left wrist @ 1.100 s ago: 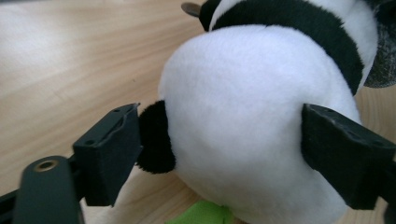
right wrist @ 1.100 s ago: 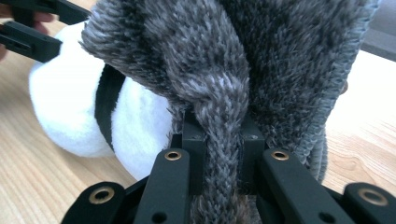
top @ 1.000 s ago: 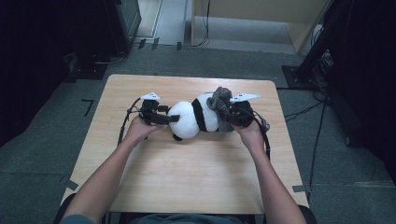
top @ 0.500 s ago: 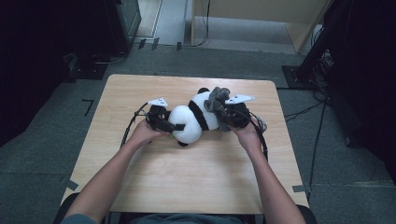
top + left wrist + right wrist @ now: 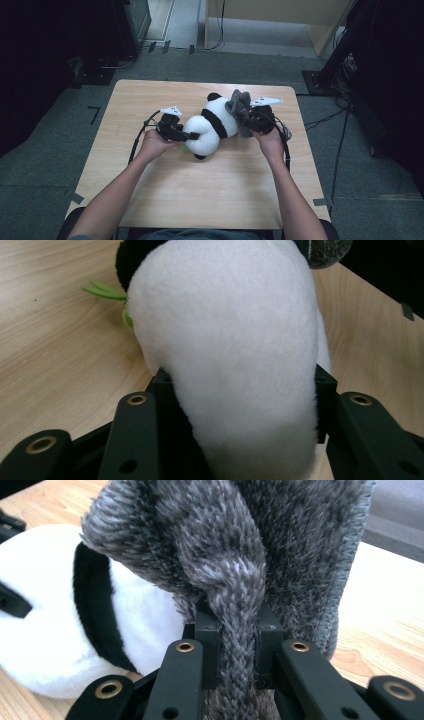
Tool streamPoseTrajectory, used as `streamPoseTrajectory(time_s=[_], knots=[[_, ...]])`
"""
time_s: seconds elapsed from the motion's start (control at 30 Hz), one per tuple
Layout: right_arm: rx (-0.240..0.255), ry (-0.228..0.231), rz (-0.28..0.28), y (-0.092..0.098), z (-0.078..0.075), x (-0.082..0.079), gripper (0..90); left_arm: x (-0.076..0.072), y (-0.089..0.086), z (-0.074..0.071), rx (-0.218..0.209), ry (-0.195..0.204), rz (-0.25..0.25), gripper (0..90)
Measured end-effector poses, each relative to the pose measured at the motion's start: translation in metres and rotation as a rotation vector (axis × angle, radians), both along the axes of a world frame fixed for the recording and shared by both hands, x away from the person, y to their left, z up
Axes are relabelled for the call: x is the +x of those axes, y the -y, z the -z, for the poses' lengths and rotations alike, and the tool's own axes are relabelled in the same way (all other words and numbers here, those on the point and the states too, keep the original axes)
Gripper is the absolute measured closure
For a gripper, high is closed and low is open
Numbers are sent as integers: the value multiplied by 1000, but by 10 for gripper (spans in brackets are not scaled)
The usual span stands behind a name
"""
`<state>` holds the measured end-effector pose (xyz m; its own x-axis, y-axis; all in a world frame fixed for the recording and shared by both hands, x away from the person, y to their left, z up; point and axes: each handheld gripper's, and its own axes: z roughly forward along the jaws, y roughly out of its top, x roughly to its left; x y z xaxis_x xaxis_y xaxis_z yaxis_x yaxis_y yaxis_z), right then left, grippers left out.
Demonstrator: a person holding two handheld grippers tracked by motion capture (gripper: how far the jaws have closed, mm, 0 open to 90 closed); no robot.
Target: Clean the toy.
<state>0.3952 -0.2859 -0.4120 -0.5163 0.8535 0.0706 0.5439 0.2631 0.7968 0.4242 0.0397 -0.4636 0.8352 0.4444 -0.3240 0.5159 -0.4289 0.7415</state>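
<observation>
A black-and-white panda plush (image 5: 210,127) lies on its side at the middle of the wooden table (image 5: 200,200). My left gripper (image 5: 192,136) has just been closing, and its jaws now press on the panda's white rear end (image 5: 235,340) from both sides. A grey fuzzy knitted cloth (image 5: 239,107) sits bunched against the panda's head end. My right gripper (image 5: 248,120) is shut on a fold of that cloth (image 5: 225,540), and the panda's white body with its black band (image 5: 45,605) lies just beyond, to the left in the right gripper view.
A small green piece (image 5: 102,290) pokes out from under the panda on the table. Cables trail from both grippers across the table top. Dark equipment and stands ring the table on the grey floor.
My left gripper has moved right, up to the panda, and its jaws have gone from wide open to closed on the white body. The right gripper and the grey cloth have stayed put.
</observation>
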Motion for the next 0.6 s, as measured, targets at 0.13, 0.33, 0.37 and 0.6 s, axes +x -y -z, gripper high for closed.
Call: streamPoseTrajectory(time_s=[0.13,0.33,0.37,0.6], knots=[[59,6,8,5,-14,-5,795,-3,-3,-9,-42,-25,-19,522],[113,7,-28,-2,-37,-15,797,-8,-14,-24,-123,-36,-119,521],[119,11,-43,-5,-40,-18,796,-10,-14,-26,-128,-25,-126,517],[129,6,-156,-44,-48,-32,791,-29,-9,-36,-203,-27,-195,503]])
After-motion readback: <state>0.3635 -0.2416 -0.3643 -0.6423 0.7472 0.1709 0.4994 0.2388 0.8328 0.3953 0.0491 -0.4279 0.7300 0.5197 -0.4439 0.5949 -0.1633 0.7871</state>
